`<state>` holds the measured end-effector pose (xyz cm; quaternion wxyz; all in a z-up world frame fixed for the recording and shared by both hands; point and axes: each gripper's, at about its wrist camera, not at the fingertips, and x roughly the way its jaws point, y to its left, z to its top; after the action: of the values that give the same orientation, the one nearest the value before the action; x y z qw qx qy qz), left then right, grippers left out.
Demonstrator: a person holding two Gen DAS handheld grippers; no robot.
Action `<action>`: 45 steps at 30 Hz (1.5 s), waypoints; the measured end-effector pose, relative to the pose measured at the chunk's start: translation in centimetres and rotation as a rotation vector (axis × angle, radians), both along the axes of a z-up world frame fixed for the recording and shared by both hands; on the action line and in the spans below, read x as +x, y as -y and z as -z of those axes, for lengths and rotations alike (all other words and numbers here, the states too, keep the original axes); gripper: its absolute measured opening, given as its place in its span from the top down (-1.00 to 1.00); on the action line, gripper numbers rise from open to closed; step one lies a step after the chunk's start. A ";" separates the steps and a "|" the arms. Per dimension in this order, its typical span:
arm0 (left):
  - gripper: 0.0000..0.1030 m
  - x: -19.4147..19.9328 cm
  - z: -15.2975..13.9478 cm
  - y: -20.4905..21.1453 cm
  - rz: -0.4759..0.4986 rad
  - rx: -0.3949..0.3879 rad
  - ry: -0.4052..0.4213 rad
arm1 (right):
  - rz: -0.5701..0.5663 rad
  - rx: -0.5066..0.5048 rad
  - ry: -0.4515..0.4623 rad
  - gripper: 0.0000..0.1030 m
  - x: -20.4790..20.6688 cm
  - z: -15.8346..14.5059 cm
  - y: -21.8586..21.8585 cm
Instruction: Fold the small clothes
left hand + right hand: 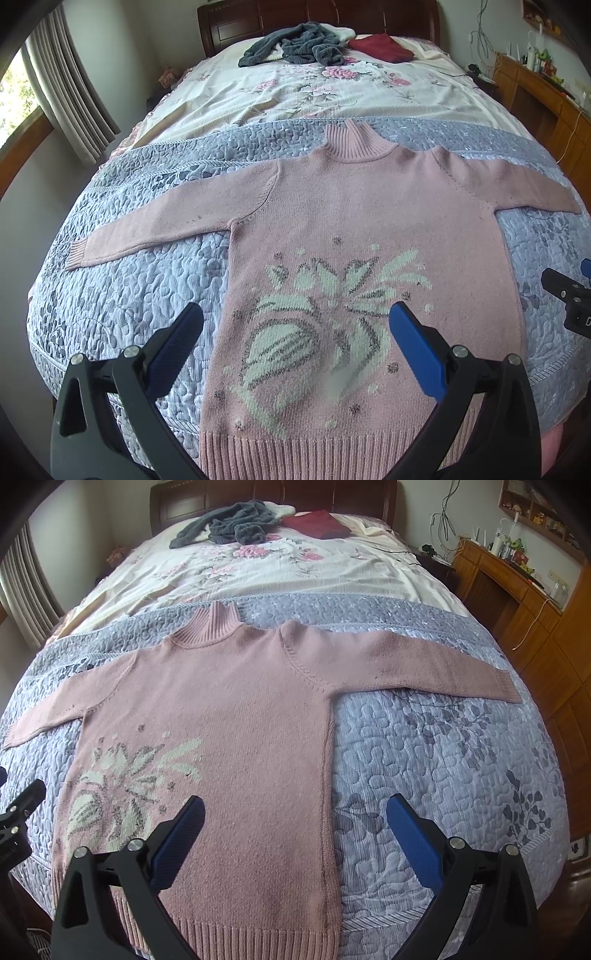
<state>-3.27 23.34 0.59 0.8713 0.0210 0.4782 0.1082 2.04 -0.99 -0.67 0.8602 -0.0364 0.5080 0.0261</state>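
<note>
No complete text, label or number can be read. Only a partial white letter is seen on the black gripper body (576, 314) at the frame's right edge.

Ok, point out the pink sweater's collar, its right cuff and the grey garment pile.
collar (356, 142), left wrist view, ribbed neck middle
right cuff (511, 686), right wrist view, ribbed sleeve end
grey garment pile (295, 44), left wrist view, heap centre
</note>
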 end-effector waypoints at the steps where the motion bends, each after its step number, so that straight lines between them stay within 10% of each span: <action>1: -0.94 0.0 0.0 0.0 0.001 0.000 0.000 | 0.000 0.001 0.000 -0.92 0.0 0.0 0.0; 28: -0.94 3.1 1.0 2.3 0.007 -0.039 -0.020 | 0.030 0.006 0.059 -0.92 2.1 -0.3 4.7; 45: -0.94 18.3 3.5 11.8 0.054 -0.068 -0.002 | 0.535 0.152 -0.219 -0.87 22.3 9.0 40.6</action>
<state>15.06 11.54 -2.94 0.8737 0.0042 0.4816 0.0683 24.34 -41.62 -9.69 0.7768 0.1661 0.5861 -0.1598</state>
